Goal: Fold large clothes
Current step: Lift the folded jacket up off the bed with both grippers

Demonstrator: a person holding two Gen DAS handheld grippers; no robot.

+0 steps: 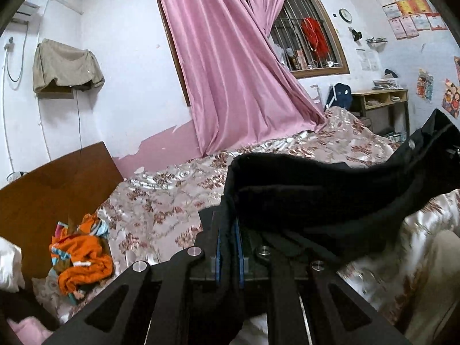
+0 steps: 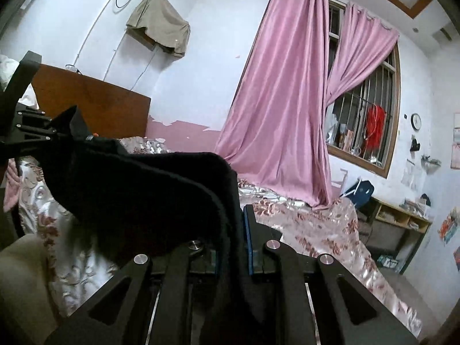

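A large black garment hangs stretched between my two grippers above the bed. My left gripper is shut on one edge of it, the cloth pinched between the blue pads. The garment runs right towards the other gripper at the frame edge. In the right wrist view my right gripper is shut on the black garment, which runs left to the left gripper. The cloth hides most of both fingertips.
The bed carries a shiny floral cover. An orange garment lies by the brown headboard. A pink curtain hangs at the barred window. A wooden desk stands at the right wall.
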